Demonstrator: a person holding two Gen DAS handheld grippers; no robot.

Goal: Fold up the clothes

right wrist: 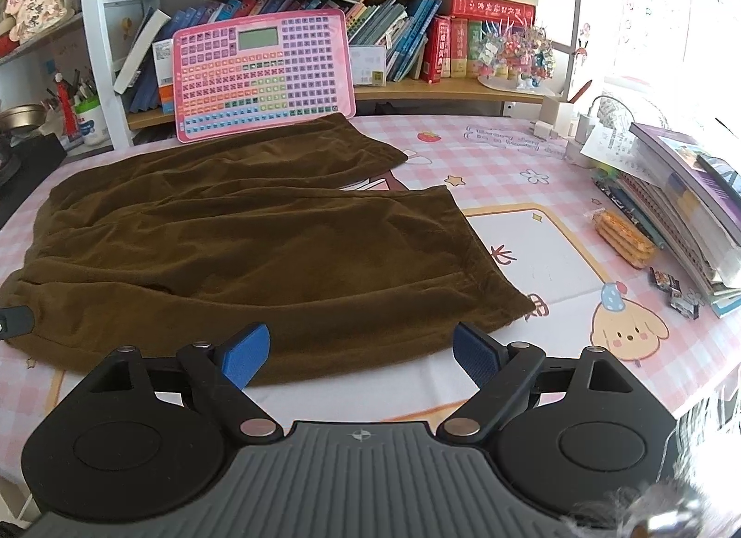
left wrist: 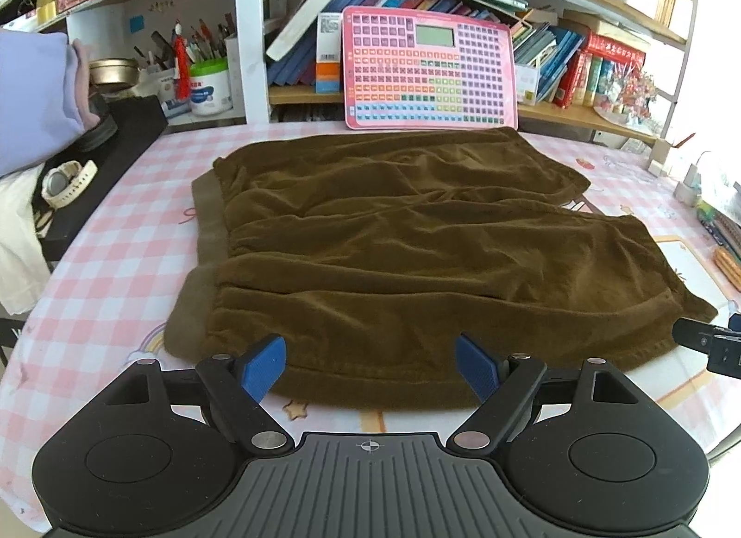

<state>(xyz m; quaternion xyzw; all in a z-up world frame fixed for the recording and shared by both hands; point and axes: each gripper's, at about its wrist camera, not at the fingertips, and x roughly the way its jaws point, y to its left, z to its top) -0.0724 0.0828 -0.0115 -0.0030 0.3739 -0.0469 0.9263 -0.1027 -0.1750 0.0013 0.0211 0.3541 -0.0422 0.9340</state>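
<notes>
One pair of brown velvet shorts (left wrist: 417,250) lies flat on the pink checked table (left wrist: 116,269).
Both the left tool (left wrist: 370,369) and right tool (right wrist: 361,355) hover spread wide, empty, at its near edge.

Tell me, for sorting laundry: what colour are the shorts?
Dark olive-brown shorts, plain; clearest in the left wrist view.

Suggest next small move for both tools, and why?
Probably ease both down onto the near edge of the brown shorts and pinch it. The left tool and right tool are open and empty above that edge; the shorts lie flat, unfolded.
</notes>
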